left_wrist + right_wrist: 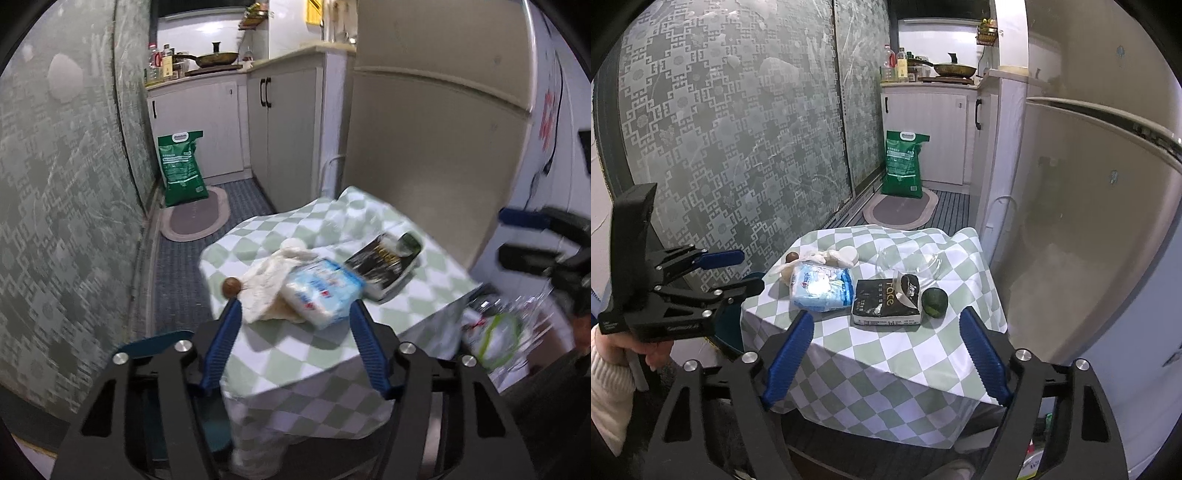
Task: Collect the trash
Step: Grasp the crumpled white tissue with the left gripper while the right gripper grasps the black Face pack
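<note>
Two grippers, both empty. Left gripper (293, 317) has its blue fingers part-way apart, straddling the near end of the blue tissue pack (325, 291) and the crumpled white paper (271, 275) beside it; the pads look short of contact on either. Right gripper (886, 349) stands wider, hovering over the near edge of the checked tablecloth (886, 362) with nothing between the fingers.

Trash sits in a cluster at mid-table: tissue pack at left, torn black tissue pack (886, 301) touching it on the right, a dark green round item (934, 302) just beside that, a clear plastic wrapper (908, 260) behind. A small brown ball (231, 287) lies at the far-left edge, touching the paper.

A clear bag with waste inside (495, 332) hangs off the table's right side in the left wrist view, probably the collection bag.

My read: left is lining up the first pick. Do it well:
- centre on one item, not two
- go lower so the pads bite the pack's sides, not its top film
- avoid pinching the cloth; it will drag everything
- the brown ball may roll off if the paper shifts
</note>
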`<state>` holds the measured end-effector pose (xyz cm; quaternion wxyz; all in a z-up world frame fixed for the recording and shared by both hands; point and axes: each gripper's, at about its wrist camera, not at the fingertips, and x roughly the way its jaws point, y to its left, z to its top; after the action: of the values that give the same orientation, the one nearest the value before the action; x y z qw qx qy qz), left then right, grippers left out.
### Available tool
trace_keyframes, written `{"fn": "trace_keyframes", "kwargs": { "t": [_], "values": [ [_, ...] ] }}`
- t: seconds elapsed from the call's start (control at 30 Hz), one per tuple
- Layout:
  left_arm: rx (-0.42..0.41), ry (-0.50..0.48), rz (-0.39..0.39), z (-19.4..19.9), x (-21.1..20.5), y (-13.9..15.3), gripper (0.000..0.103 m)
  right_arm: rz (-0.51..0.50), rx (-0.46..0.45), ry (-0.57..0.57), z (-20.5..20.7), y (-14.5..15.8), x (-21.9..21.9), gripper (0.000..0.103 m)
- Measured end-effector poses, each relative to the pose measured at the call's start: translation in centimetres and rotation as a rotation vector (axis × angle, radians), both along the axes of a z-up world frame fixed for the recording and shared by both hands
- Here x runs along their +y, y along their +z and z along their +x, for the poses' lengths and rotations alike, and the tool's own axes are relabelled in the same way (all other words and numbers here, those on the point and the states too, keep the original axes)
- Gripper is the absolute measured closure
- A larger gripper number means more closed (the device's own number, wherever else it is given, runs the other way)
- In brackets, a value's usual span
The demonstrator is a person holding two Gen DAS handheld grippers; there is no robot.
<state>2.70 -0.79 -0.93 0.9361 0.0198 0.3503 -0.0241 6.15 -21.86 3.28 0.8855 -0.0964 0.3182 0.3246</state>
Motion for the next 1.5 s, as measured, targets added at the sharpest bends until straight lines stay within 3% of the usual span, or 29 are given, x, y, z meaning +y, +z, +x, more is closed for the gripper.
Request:
{"fn": "trace_keyframes", "kwargs": {
  "t": [0.2,0.57,1.0,1.5],
  "values": [
    [0.092,-0.084,0.073,1.8,0.5,-2.2,0.056,0.006,0.031,0.001,0.5,-0.4,0.3,0.03],
    [0.135,-0.163,0.128,4.9,2.2,-2.3,0.072,0.006,0.073,-0.003,1.5,-1.1,1.0,0.036],
    [0.16,-0.187,0.071,5.6,2.8,-2.6,0.099,-0.016,0.102,-0.021,2.4,-2.0,1.8,0.045],
    [0.064,-0.206,-0.107,4.3,3.1,1.2,0.101,-0.076,0.101,-0.054,3.6,-2.7,2.7,0.053]
  ]
}}
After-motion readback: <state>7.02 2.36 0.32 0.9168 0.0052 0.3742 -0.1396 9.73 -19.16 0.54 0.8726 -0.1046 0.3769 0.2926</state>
